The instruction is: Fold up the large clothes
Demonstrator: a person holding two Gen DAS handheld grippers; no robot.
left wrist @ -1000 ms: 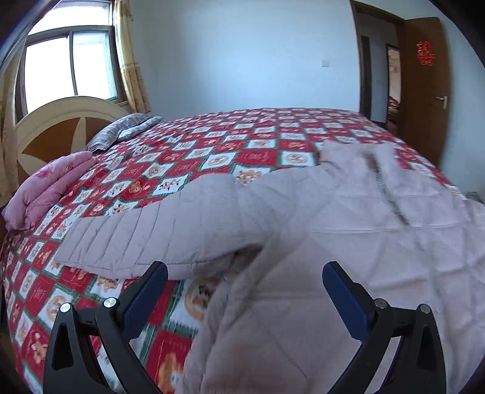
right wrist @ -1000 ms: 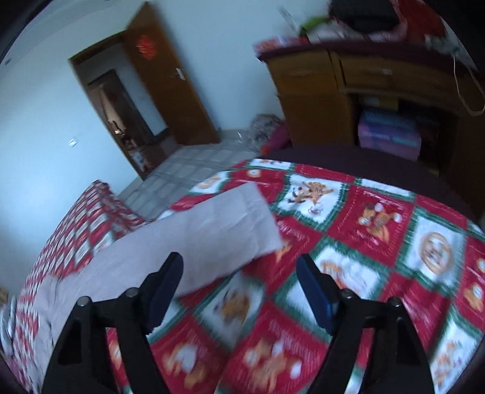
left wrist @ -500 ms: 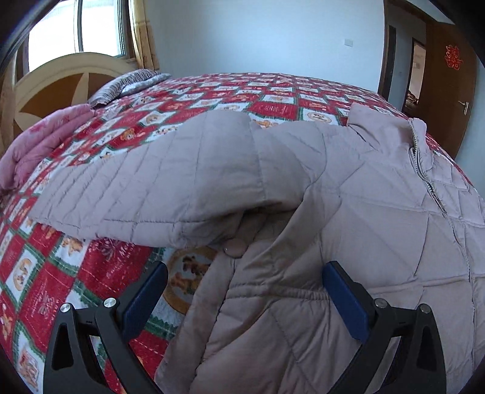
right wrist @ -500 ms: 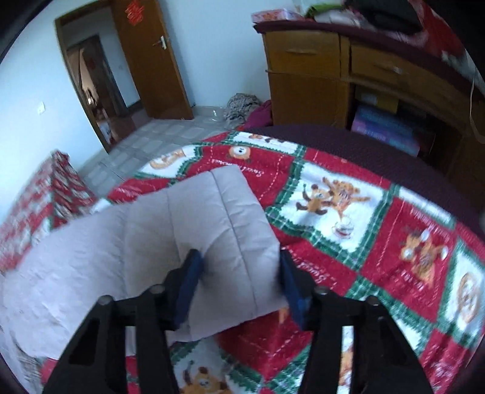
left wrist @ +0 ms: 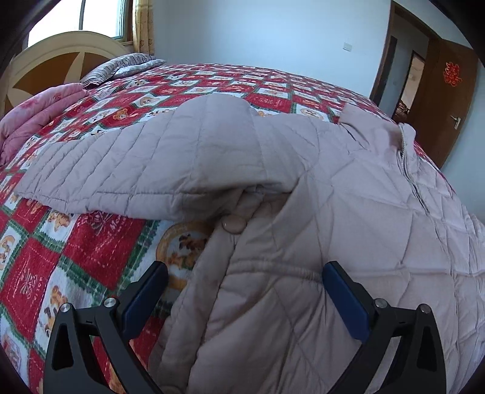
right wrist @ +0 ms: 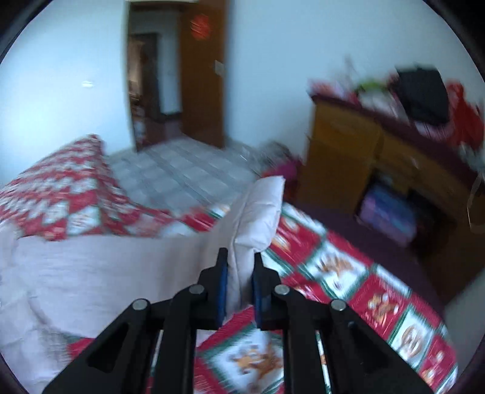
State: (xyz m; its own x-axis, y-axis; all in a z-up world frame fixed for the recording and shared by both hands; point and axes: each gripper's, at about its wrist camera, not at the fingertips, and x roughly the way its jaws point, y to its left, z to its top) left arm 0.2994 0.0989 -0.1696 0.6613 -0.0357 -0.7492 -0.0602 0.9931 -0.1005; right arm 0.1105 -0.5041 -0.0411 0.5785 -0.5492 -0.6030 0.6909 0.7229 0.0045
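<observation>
We are barely started: the pale pink quilted jacket (left wrist: 348, 212) lies unfolded on the red patchwork bedspread (left wrist: 100, 242). Our right gripper (right wrist: 239, 272) has just closed its jaws on a sleeve cuff (right wrist: 260, 209); the left gripper (left wrist: 242, 291) jaws gape wide over the hem.

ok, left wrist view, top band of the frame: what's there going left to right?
headboard → curtain → striped pillow → wall switch → doorway → open wooden door
</observation>
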